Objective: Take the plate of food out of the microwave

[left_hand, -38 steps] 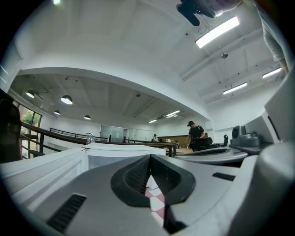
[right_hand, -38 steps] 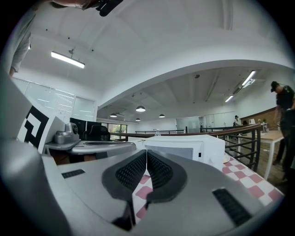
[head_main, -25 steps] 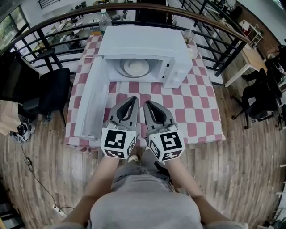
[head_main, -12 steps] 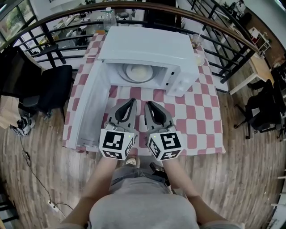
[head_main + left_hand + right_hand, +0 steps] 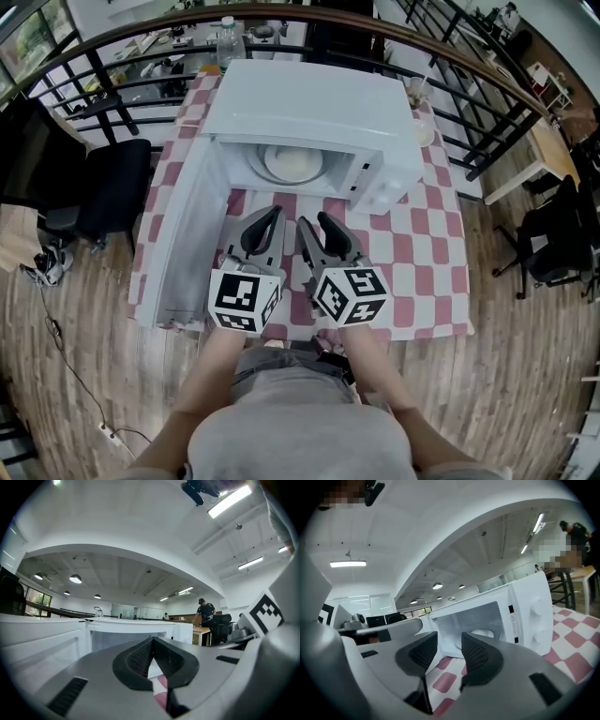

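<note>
A white microwave (image 5: 309,98) stands on the checked table with its door (image 5: 187,244) swung open to the left. Inside, on the turntable, lies a white plate (image 5: 292,164) of pale food, also seen as the plate (image 5: 483,633) in the right gripper view. Both grippers hover side by side over the table in front of the opening, short of it. My left gripper (image 5: 274,213) is shut and empty, its tips meeting (image 5: 151,641). On my right gripper (image 5: 312,223) the jaws are opening, with nothing between the pads (image 5: 449,645).
The red-and-white checked table (image 5: 422,253) ends just in front of the person's body. The open door juts out to the front left edge. A water bottle (image 5: 225,37) stands behind the microwave and a glass (image 5: 419,94) to its right. A black chair (image 5: 112,187) and railings flank the table.
The right gripper's jaws have parted from shut to a clear gap. Both grippers stay low in front of the microwave; the left one remains shut.
</note>
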Demonstrator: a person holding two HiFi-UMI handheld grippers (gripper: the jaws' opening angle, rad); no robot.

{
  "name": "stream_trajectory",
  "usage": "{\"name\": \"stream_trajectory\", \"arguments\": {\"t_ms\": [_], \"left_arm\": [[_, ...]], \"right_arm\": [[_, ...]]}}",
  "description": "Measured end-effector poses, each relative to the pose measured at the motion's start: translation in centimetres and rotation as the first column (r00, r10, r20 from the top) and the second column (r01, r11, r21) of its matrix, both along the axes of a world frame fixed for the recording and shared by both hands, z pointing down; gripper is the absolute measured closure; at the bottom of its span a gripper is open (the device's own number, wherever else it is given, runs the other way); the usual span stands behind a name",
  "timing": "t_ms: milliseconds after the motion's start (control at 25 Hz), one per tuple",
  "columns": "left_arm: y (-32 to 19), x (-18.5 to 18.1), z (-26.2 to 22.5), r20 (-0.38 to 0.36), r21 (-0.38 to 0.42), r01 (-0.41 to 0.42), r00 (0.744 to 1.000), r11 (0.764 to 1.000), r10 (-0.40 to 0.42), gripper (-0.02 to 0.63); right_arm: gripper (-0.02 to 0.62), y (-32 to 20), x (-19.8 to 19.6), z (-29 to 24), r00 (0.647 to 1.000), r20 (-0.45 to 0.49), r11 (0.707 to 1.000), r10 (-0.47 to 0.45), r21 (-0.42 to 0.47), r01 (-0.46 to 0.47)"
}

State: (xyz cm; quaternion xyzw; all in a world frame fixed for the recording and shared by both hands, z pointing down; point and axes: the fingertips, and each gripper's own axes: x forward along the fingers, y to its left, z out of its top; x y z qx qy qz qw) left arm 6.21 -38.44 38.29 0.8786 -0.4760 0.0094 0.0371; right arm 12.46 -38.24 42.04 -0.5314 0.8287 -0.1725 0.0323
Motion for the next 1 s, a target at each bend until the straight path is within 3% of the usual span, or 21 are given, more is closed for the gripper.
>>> {"name": "stream_trajectory", "arguments": {"t_ms": [120, 280, 560, 640, 800, 920, 1000], "left_arm": [[-1.0, -0.1, 0.1, -0.002, -0.005, 0.000, 1.000, 1.000, 0.000, 0.606], [-2.0, -0.1, 0.8, 0.000, -0.019, -0.002, 1.000, 1.000, 0.002, 0.606], [-3.3, -0.2, 1.7, 0.002, -0.040, 0.005, 1.000, 0.999, -0.005, 0.606], [-3.5, -0.3, 2.0, 0.001, -0.046, 0.009, 1.000, 0.999, -0.009, 0.606], [-3.9, -0.6, 2.3, 0.005, -0.054, 0.015, 1.000, 0.998, -0.015, 0.606], [-4.1, -1.0, 2.6, 0.009, -0.063, 0.020, 1.000, 0.998, -0.020, 0.606], [-4.2, -1.1, 2.7, 0.011, -0.069, 0.021, 1.000, 0.997, -0.020, 0.606]], "right_arm": [[0.404, -1.8, 0.2, 1.2, 0.999, 0.047, 0.999, 0.007, -0.043, -0.005], [0.328, -4.2, 0.7, 3.1, 0.986, 0.155, 0.991, 0.056, -0.130, -0.035], [0.321, -7.5, 1.3, 5.8, 0.930, 0.326, 0.965, 0.168, -0.248, -0.087], [0.318, -8.3, 1.4, 7.1, 0.892, 0.394, 0.945, 0.224, -0.310, -0.100], [0.313, -9.9, 2.2, 10.3, 0.760, 0.519, 0.872, 0.392, -0.472, -0.127], [0.310, -11.0, 2.8, 12.1, 0.671, 0.555, 0.820, 0.491, -0.554, -0.141], [0.310, -11.5, 3.2, 13.2, 0.638, 0.550, 0.790, 0.539, -0.592, -0.158]]}}
